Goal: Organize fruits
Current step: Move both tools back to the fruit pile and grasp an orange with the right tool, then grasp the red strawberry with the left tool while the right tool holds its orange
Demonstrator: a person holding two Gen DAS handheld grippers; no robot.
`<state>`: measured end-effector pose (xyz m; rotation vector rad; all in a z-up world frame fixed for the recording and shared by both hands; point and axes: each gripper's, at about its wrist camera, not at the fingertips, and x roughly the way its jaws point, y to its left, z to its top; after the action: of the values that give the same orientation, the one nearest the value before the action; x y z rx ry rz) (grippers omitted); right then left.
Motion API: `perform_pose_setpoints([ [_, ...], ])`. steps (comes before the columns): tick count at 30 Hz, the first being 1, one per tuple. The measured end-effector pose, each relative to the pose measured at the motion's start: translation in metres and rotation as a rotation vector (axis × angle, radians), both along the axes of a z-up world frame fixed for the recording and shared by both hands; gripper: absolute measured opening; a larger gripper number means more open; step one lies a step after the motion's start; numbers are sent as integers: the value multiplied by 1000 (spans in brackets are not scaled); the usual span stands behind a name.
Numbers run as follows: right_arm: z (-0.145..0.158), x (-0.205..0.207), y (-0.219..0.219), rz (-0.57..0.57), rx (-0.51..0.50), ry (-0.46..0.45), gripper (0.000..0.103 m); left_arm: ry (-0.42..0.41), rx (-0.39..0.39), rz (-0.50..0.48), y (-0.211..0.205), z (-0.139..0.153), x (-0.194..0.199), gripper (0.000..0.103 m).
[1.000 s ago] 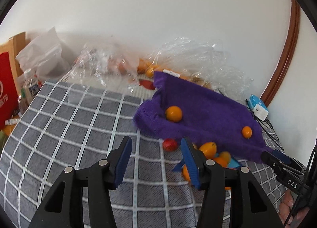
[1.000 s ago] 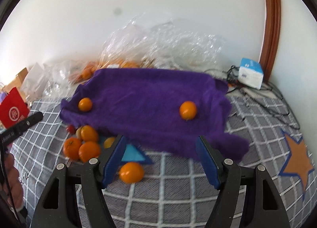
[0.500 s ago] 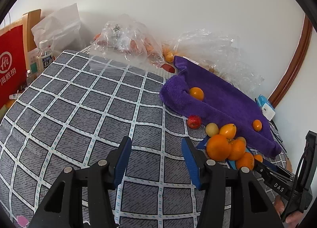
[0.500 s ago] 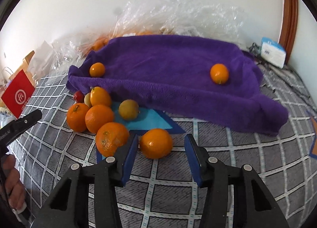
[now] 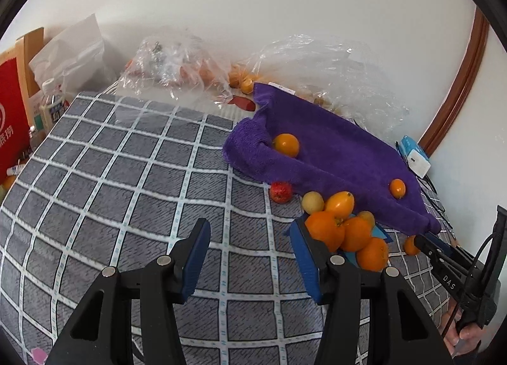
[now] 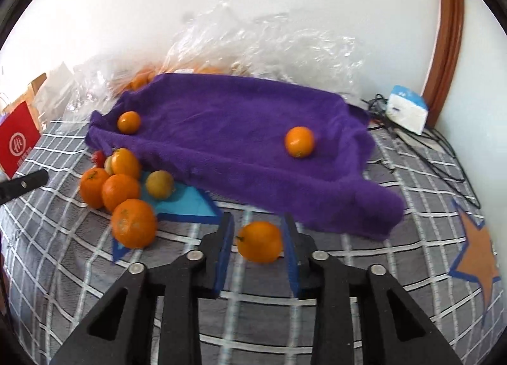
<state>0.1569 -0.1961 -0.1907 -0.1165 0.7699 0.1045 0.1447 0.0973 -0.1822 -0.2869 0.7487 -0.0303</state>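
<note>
- The right gripper has come forward and down in the last second; its jaws, wide before, are now narrowed around one orange, which lies on the checked bed cover between the blue pads.
- Whether the pads already press the fruit I cannot tell; a thin gap seems to remain on each side.
- Ahead of this gripper lies the purple towel, with two small oranges on it; to its front-left sits the fruit pile.
- The left gripper is wide and holds nothing; it has swung so the pile now sits just beyond its right finger.
- I judge that the grasp is nearly complete, and lifting comes next.
</note>
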Motion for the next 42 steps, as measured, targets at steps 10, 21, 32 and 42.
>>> perform_pose_setpoints([
  [10,-9,8,-27,-15,77,29,34,45,59,-37,-23,-7,52,50],
  [21,-20,16,-41,-53,141,89,31,76,38,-70,-23,-25,68,44],
  [32,-19,14,-41,-37,154,80,30,87,80,-104,-38,-30,79,23],
  [42,-19,12,-44,-24,178,73,31,-9,-6,-86,-22,-25,65,23],
])
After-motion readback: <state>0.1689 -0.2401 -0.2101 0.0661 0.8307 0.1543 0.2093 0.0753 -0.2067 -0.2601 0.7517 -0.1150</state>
